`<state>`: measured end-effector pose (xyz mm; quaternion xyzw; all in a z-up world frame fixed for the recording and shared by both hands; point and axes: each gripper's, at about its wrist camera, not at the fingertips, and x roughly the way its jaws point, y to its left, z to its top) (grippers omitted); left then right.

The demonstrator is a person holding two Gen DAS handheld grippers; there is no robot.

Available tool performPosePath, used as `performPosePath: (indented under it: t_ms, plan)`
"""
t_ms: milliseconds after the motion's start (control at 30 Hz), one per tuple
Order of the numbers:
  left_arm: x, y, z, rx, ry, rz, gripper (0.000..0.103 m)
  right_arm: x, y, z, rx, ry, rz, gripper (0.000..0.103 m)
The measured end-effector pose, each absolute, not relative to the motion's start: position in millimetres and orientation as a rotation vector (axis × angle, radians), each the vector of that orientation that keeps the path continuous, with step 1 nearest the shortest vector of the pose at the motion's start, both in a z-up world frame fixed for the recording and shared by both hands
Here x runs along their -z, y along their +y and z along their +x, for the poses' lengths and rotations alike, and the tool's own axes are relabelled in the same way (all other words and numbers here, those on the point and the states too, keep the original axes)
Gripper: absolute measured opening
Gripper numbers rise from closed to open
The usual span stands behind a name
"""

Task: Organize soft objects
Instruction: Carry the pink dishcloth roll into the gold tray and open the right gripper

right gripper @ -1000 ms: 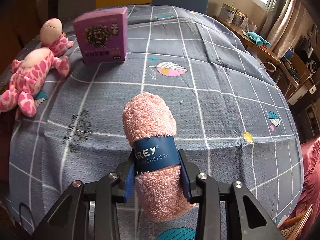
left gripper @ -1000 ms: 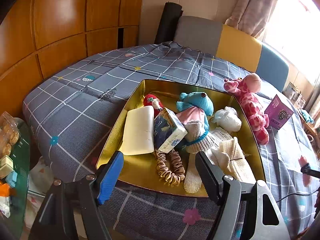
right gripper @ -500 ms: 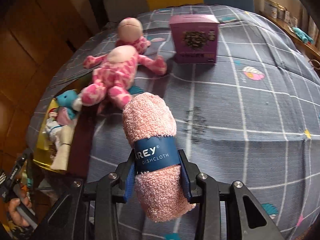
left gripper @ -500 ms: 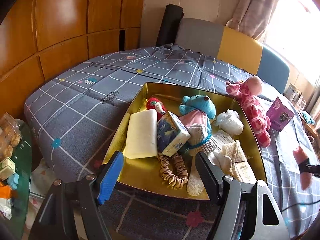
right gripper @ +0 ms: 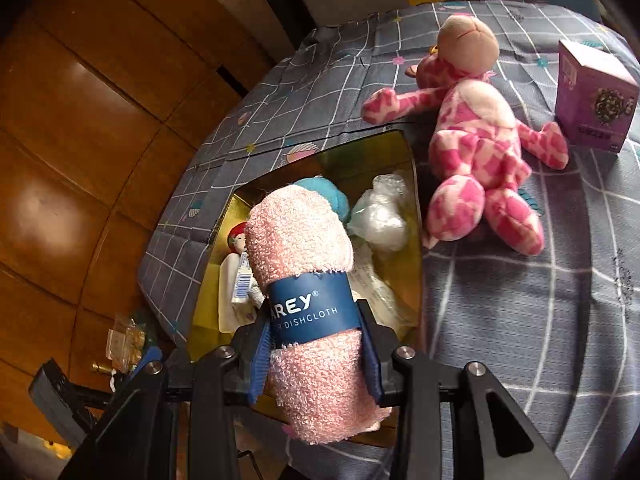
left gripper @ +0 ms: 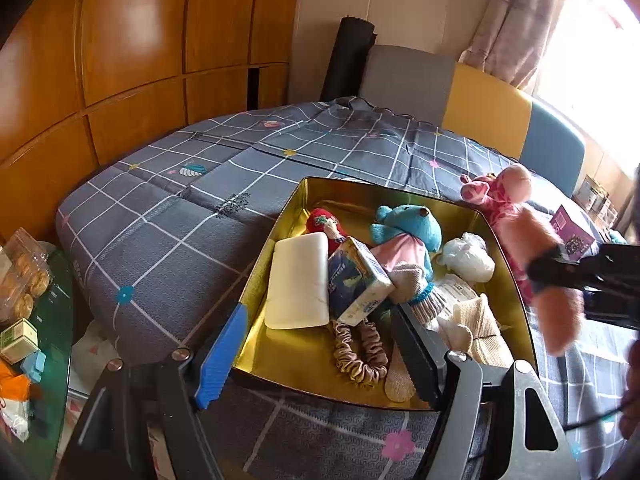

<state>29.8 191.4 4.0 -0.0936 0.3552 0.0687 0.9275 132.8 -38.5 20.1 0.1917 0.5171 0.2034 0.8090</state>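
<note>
My right gripper (right gripper: 314, 344) is shut on a rolled pink dishcloth (right gripper: 304, 264) with a blue paper band, held over the gold tray (right gripper: 416, 216). The left wrist view catches the same dishcloth (left gripper: 558, 300), blurred, at the tray's right rim (left gripper: 520, 304). Inside the tray lie a blue teddy (left gripper: 408, 228), a white foam block (left gripper: 296, 280), a tissue pack (left gripper: 356, 280), a scrunchie (left gripper: 360, 352), a red doll and beige cloths. A pink spotted plush (right gripper: 476, 148) rests on the bed beside the tray. My left gripper (left gripper: 320, 354) stands open at the tray's near edge, holding nothing.
A purple box (right gripper: 592, 100) stands on the grey checked bedspread (left gripper: 160, 224) right of the plush. Wooden wardrobe panels (left gripper: 120, 40) rise behind the bed. A green glass side table (left gripper: 44, 340) with snack packs sits at the lower left.
My right gripper swung left with the dishcloth, from the open bedspread past the pink plush to above the tray. The left gripper stayed where it was.
</note>
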Motion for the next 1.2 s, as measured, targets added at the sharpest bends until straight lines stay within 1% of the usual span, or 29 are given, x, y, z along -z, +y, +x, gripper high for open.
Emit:
performPosePath:
  t_ms: [133,267,367,467,733,900,1067,1200]
  plan:
    - [-5,196,30,-0.150,0.726,-0.201,0.075,1,-13,152,-0.401,1.142,0.406,0.038]
    - [-5,199,31,-0.167,0.721,-0.194,0.075,26,5,160,-0.346,1.166,0.308,0.038]
    - [-5,202,32,-0.168,0.721,-0.203,0.075,34,10,161,-0.331,1.155,0.259,0.038]
    - [-4,203,32,-0.170,0.722,-0.200,0.075,34,9,161,-0.337,1.152,0.237,0.038]
    - [0,204,34,-0.173,0.739,-0.201,0.075,27,8,157,-0.370,1.141,0.246,0.044]
    - [-1,202,33,-0.170,0.734,-0.198,0.075,16,3,153,-0.395,1.134,0.270,0.045]
    - [-3,201,32,-0.166,0.731,-0.198,0.075,12,3,140,-0.437,1.131,0.229,0.045]
    - [-4,200,31,-0.165,0.727,-0.194,0.075,13,10,133,-0.446,1.127,0.208,0.040]
